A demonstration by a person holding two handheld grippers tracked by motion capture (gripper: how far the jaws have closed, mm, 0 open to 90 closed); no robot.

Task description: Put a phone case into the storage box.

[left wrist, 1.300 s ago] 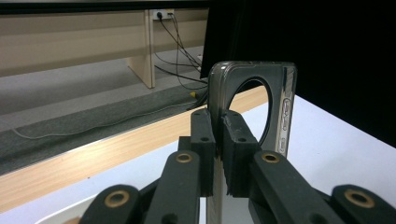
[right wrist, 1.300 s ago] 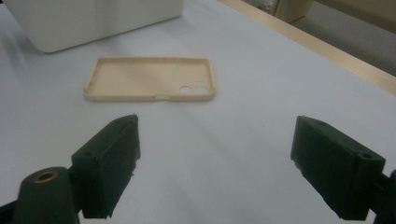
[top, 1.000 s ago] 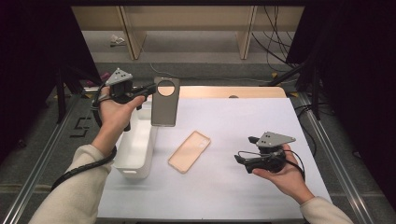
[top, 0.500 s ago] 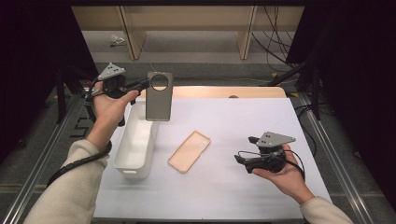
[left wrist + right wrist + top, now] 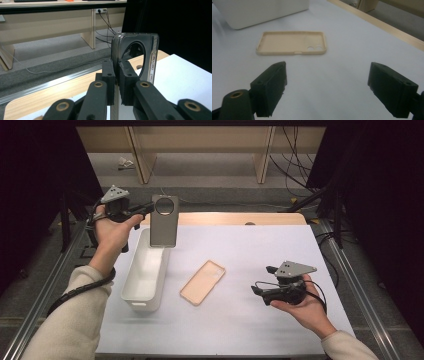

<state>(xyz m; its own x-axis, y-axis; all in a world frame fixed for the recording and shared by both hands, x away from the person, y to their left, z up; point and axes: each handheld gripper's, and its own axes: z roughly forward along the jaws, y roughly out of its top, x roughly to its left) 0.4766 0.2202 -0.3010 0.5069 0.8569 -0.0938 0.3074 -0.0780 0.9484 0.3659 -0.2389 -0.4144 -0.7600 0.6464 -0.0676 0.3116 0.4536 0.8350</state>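
A person's left hand-held gripper (image 5: pixel 148 210) holds a grey phone case (image 5: pixel 163 221) upright in the air above the far end of a white rectangular bin (image 5: pixel 145 272), its jaws clamped tight on the case's edge near the large round camera cutout. In the left gripper view the two black jaws pinch the case's (image 5: pixel 136 60) rim between them, the side-button cutouts facing the camera and the case's length hanging down behind the jaws. The bin stands lengthwise on the left part of the white-covered tabletop (image 5: pixel 250 250), just below the raised case. A beige phone case (image 5: pixel 203 282) lies flat, open side up, near the middle of the tabletop, just to the right of the bin and apart from it. The right hand-held gripper (image 5: pixel 256 290) rests low at the right side of the tabletop, pointing toward the beige case, jaws spread wide with nothing between them. In the right gripper view the beige case (image 5: pixel 292 42) lies ahead of the open jaws, its two small camera holes visible, with a corner of the bin (image 5: pixel 262 11) beyond it.
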